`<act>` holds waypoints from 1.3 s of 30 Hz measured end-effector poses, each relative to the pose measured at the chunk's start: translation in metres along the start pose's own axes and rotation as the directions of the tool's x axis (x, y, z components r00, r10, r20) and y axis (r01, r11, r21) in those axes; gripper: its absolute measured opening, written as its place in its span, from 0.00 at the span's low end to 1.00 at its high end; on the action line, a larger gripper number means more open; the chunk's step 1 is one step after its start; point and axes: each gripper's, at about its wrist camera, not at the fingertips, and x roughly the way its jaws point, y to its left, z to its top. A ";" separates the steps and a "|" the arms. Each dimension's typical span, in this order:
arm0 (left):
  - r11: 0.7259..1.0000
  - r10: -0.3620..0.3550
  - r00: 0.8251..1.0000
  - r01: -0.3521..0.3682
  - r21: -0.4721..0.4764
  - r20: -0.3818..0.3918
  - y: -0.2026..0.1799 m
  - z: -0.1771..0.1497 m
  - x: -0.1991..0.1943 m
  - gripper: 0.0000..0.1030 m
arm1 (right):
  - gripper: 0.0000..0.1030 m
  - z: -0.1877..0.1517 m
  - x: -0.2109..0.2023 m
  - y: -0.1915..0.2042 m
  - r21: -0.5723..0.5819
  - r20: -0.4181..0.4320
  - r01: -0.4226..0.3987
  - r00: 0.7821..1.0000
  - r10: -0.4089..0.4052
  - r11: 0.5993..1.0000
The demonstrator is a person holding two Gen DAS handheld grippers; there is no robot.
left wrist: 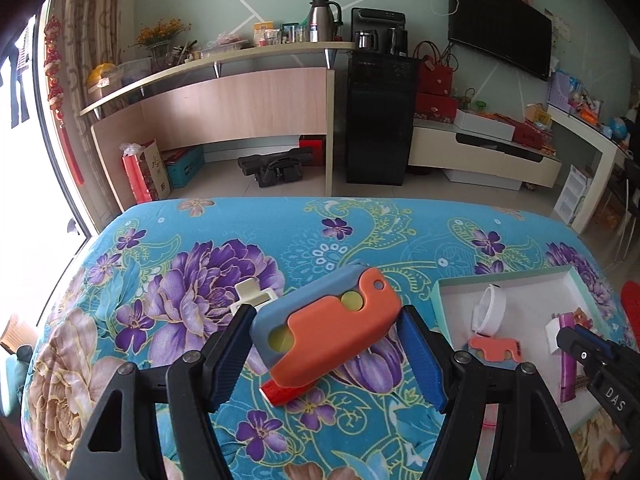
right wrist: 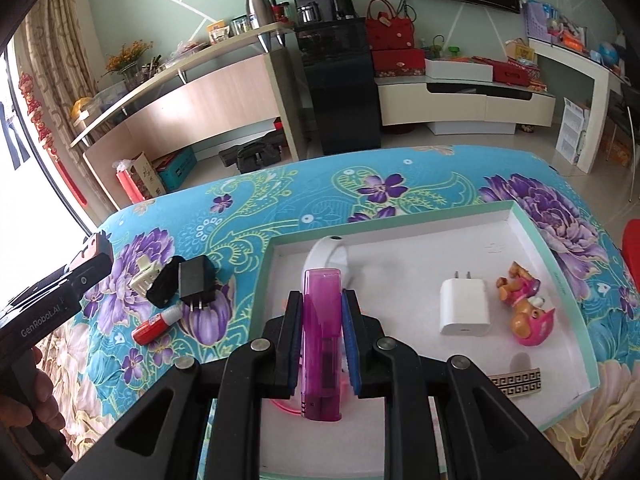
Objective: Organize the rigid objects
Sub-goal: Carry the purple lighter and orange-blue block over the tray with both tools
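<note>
Fingers of left gripper [left wrist: 326, 346] squeeze blue-orange toy [left wrist: 326, 330]; side reads "GenRobot.AI". Right gripper [right wrist: 322, 336] fingers pinch purple lighter [right wrist: 321, 340] above white box [right wrist: 532, 216]; side reads "DAS".

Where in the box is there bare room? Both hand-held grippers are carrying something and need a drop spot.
Free: the box floor along its far wall, between the white band and the toy pup; also the strip between the purple lighter and the white charger. Crowded: the right side, around charger, pup and patterned strip.

1 tray [right wrist: 532, 236], 2 chargers: white [right wrist: 465, 307], black [right wrist: 195, 283]; 1 glue tube [right wrist: 157, 327]
</note>
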 end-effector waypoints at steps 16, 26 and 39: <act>0.937 -0.200 0.974 0.223 0.271 -0.110 -0.142 -0.031 0.007 0.73 | 0.19 -0.012 -0.027 -0.093 0.162 -0.008 0.137 0.991 -0.137 0.977; 0.919 -0.187 0.969 0.231 0.320 -0.161 -0.164 -0.046 0.022 0.73 | 0.19 -0.020 -0.011 -0.101 0.175 -0.058 0.110 0.993 -0.101 0.978; 0.912 -0.161 0.968 0.221 0.346 -0.195 -0.176 -0.057 0.034 0.73 | 0.19 -0.025 0.004 -0.105 0.187 -0.100 0.093 0.992 -0.076 0.978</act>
